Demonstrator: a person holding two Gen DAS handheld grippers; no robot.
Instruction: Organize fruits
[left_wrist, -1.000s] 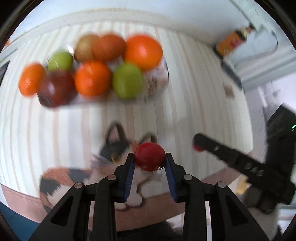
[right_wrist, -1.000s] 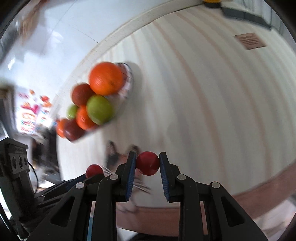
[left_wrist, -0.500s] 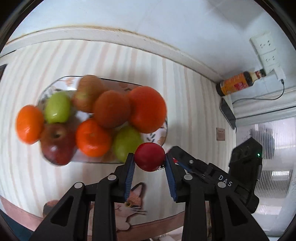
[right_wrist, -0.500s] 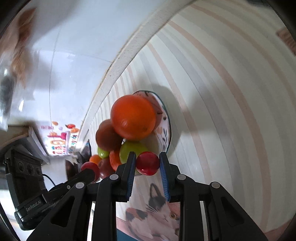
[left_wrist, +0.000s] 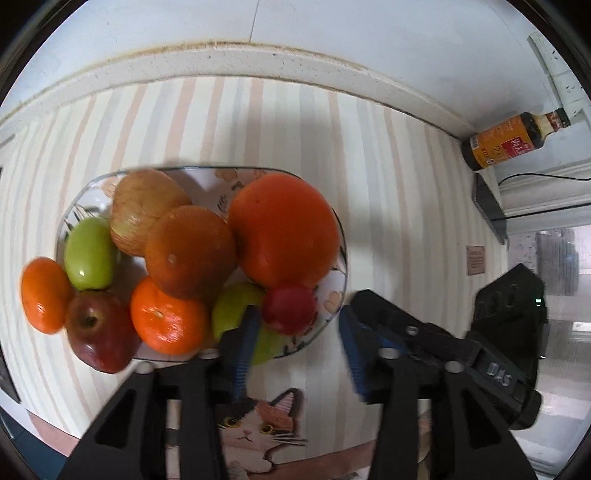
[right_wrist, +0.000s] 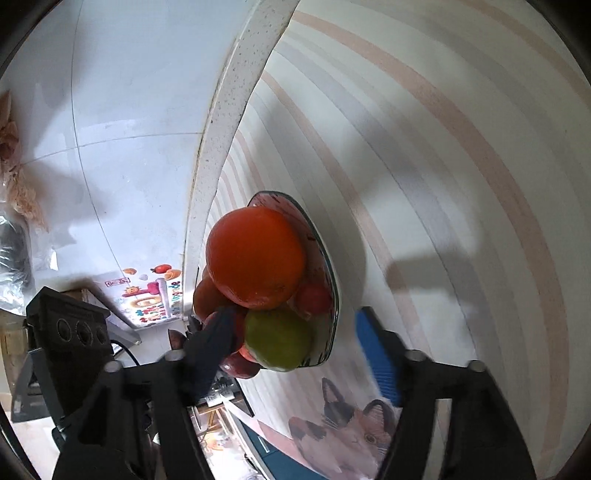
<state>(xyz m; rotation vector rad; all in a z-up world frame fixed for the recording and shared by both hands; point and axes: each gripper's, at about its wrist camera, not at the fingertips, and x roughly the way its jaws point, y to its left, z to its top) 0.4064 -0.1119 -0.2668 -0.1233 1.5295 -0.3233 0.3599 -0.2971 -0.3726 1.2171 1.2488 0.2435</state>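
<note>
A glass fruit plate (left_wrist: 339, 295) holds several fruits: a big orange (left_wrist: 284, 230), a darker orange (left_wrist: 190, 251), green fruits (left_wrist: 88, 253), a red apple (left_wrist: 99, 330). A small red fruit (left_wrist: 290, 308) lies at the plate's near right edge, between the jaws of my left gripper (left_wrist: 295, 332), which stands open and apart from it. My right gripper (right_wrist: 295, 336) is open too, above the plate's edge (right_wrist: 334, 314); a small red fruit (right_wrist: 314, 298) lies on the plate under the big orange (right_wrist: 255, 256).
The plate stands on a striped tablecloth (left_wrist: 388, 184) with a cat print (left_wrist: 258, 428), close to the wall. A sauce bottle (left_wrist: 513, 142) lies at the back right. The right gripper's body (left_wrist: 443, 350) shows right of my left one.
Both grippers have opened and let go of their small red fruits, which now lie on the plate. Both moved in over the plate from the cat print side.
</note>
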